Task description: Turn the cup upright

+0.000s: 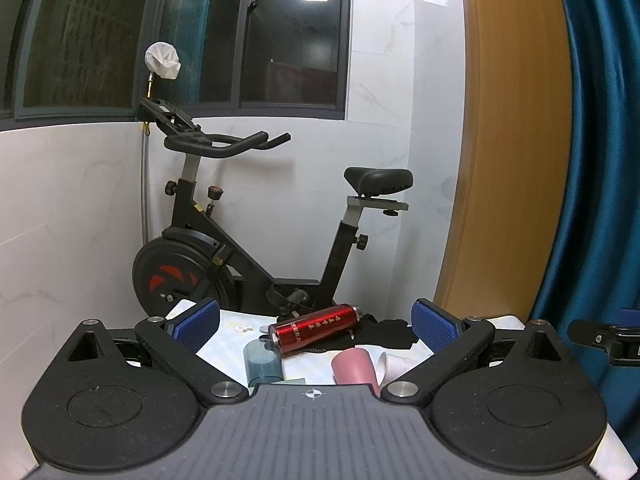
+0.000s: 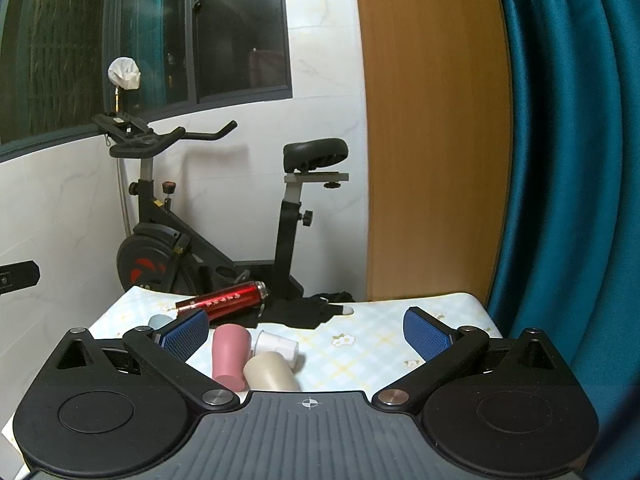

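Observation:
Several cups lie or stand on a table with a checked flowered cloth (image 2: 360,344). A pink cup (image 1: 354,366) (image 2: 229,354) lies on its side. A white cup (image 1: 394,364) (image 2: 278,346) and a beige cup (image 2: 270,372) lie beside it. A translucent teal cup (image 1: 262,362) stands left of them; its top (image 2: 158,321) peeks out behind my right gripper's left finger. My left gripper (image 1: 316,326) is open and empty above the cups. My right gripper (image 2: 306,332) is open and empty, with the cups near its left finger.
A red metal bottle (image 1: 316,328) (image 2: 224,302) lies on its side at the table's far part, next to a black glove (image 2: 316,312). An exercise bike (image 1: 240,240) stands behind the table by the tiled wall. A wooden panel and a blue curtain (image 2: 560,160) are on the right.

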`<state>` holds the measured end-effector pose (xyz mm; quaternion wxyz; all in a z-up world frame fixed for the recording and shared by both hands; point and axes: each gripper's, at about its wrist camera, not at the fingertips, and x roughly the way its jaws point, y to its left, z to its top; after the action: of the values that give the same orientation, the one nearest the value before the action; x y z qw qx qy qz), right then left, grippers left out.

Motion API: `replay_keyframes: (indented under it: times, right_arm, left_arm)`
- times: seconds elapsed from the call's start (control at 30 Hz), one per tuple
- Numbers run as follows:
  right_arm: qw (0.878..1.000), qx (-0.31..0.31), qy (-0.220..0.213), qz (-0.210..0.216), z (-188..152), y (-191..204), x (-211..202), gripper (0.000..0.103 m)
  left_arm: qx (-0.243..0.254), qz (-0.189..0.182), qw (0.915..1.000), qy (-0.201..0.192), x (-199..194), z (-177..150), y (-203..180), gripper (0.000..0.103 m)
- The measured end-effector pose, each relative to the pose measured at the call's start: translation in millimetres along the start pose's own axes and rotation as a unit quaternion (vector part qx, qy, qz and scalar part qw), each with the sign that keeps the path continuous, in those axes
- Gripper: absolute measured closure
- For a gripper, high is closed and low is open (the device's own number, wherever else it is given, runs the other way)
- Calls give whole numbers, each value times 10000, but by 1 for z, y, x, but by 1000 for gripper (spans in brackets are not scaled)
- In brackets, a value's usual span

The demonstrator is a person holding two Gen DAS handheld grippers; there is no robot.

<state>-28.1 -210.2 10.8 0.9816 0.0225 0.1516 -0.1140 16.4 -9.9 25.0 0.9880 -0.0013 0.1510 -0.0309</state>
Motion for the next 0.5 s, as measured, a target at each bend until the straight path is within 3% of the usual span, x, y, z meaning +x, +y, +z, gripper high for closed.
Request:
replay_keyframes:
  times: [0.5]
  right_arm:
    - [10000,1,28,-3,-2,2,1,0]
  left_arm:
    - [-14,-35,10000,63,0,-2,0,0]
